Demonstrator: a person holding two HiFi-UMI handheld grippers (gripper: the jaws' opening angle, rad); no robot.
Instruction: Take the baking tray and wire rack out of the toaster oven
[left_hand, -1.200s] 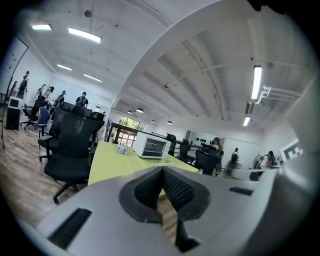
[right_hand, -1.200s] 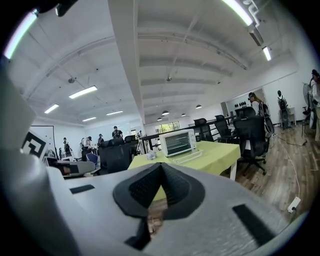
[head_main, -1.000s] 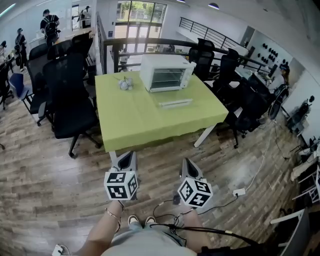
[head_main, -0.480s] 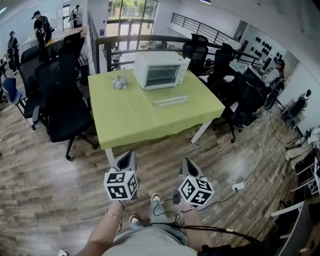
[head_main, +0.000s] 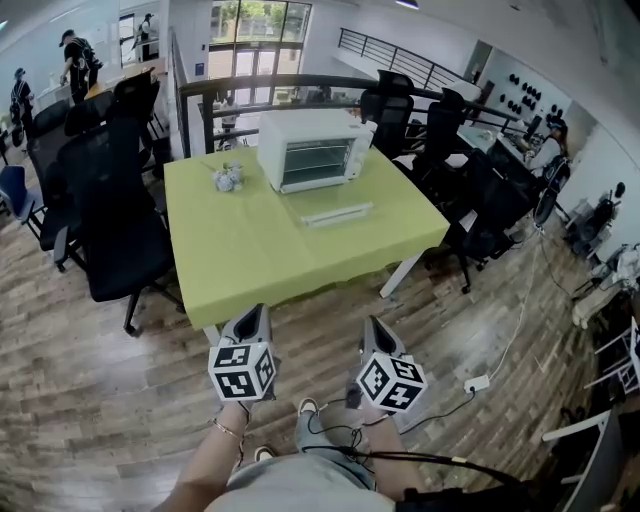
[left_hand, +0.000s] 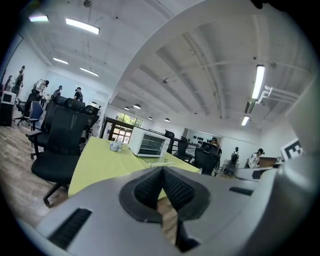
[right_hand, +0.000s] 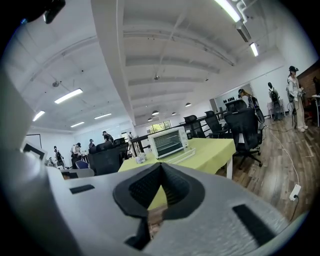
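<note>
Toaster oven is seen in the head view at the far side of the green-covered counter, with its glass door shut and turned toward the near edge; what lies inside cannot be made out. A pale flat piece is laid just before the oven, and a small crumpled thing sits to its left. The left tool and right tool are held side by side, low before the body and over the wooden floor, pointed at the counter and well short of its near edge. Cables are strewn by the person's feet, and black office chairs are ranged along the counter's left and right sides. In the left gripper view, the jaws are seen pressed together with nothing between them; the counter and oven lie well beyond the tips, with a chair at the left. In the right gripper view, the jaws are likewise closed and empty, and the oven is seen just above the tips, with chairs at the right.
</note>
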